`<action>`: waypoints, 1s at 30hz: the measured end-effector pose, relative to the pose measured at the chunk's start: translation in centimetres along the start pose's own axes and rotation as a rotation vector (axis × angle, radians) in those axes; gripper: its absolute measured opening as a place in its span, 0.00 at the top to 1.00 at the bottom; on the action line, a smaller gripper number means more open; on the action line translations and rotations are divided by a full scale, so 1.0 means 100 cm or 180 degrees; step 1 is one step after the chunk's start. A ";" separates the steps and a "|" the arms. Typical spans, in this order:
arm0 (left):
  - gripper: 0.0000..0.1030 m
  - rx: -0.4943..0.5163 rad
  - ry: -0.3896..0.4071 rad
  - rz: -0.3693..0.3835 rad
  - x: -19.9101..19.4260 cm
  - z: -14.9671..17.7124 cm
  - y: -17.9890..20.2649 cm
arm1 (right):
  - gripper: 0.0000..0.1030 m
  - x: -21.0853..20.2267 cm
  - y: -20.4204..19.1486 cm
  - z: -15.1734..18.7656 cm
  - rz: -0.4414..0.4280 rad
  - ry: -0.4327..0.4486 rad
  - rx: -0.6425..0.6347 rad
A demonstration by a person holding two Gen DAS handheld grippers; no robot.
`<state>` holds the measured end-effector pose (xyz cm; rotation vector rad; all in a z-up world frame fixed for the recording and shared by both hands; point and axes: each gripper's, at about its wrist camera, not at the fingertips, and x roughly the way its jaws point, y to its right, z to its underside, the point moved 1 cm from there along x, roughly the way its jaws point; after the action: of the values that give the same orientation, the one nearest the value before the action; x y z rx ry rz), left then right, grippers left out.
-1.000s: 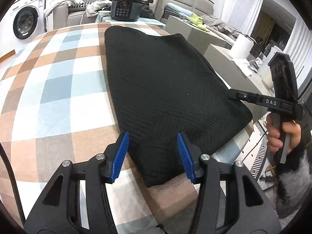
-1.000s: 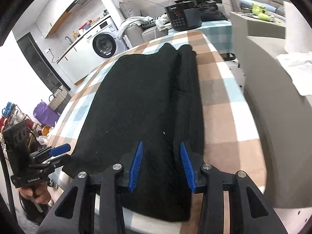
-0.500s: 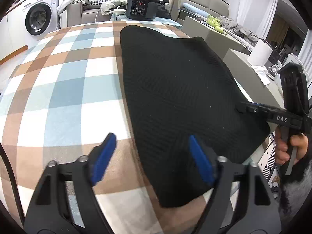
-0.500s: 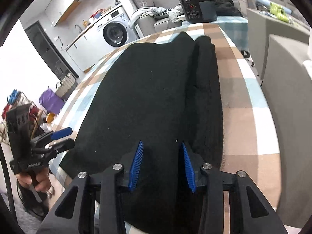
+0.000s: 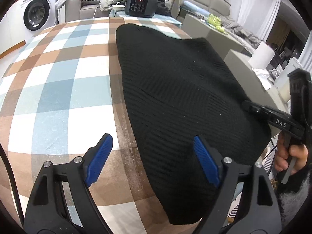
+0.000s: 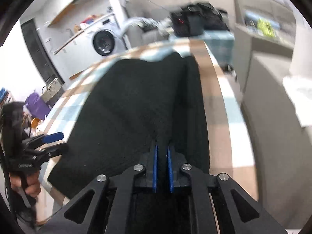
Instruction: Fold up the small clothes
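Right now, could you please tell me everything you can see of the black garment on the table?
The black garment is a ribbed knit, lying flat on the checked tablecloth, with one long edge folded over along its far side from the left claw. That claw hovers open over the near corner, not gripping. The right claw has just been closing and now pinches a ridge of the fabric at the folded side.

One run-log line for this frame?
stage: grasping | left gripper: open over black garment edge | right gripper: just closed, pinching garment | surface: checked tablecloth
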<state>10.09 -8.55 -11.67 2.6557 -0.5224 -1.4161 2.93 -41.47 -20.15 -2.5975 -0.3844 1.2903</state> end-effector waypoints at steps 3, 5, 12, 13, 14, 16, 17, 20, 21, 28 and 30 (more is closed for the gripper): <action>0.20 0.0020 -0.0038 0.0020 -0.003 0.004 0.000 | 0.78 -0.015 0.011 0.010 -0.0377 0.0000 0.0192; 0.20 0.0020 -0.0044 0.0112 -0.006 0.008 0.000 | 0.74 -0.023 0.015 0.021 -0.0472 -0.0029 0.0165; 0.20 0.0064 -0.0151 0.0138 -0.001 0.019 0.002 | 0.61 -0.050 0.017 0.030 -0.0081 0.0159 0.0082; 0.20 0.0039 -0.0149 0.0160 0.000 0.017 0.001 | 0.52 -0.051 0.019 0.028 -0.0046 0.0175 0.0125; 0.20 0.0024 -0.0145 0.0167 0.001 0.016 0.001 | 0.43 -0.049 0.022 0.026 -0.0031 0.0170 0.0196; 0.20 -0.0009 -0.0119 0.0181 0.003 0.013 0.000 | 0.43 -0.040 0.023 0.023 -0.0036 0.0109 0.0234; 0.20 -0.0033 -0.0118 0.0185 0.006 0.012 0.000 | 0.43 -0.034 0.025 0.021 -0.0052 0.0083 0.0243; 0.26 -0.0079 -0.0072 0.0213 0.009 0.008 0.000 | 0.44 -0.023 0.021 0.022 -0.0024 0.0014 0.0228; 0.34 -0.0086 -0.0062 0.0226 0.009 0.007 0.000 | 0.47 -0.021 0.021 0.022 -0.0022 0.0019 0.0230; 0.81 -0.0217 -0.0024 0.0305 0.015 0.002 -0.009 | 0.75 -0.012 0.015 0.020 -0.0172 0.0010 0.0333; 0.81 -0.0198 -0.0005 0.0250 0.013 0.002 -0.012 | 0.75 -0.009 0.009 0.017 -0.0157 -0.0013 0.0318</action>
<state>10.89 -7.89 -13.07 2.5566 -0.5667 -1.3892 1.16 -42.51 -20.79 -2.4877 -0.3724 1.2653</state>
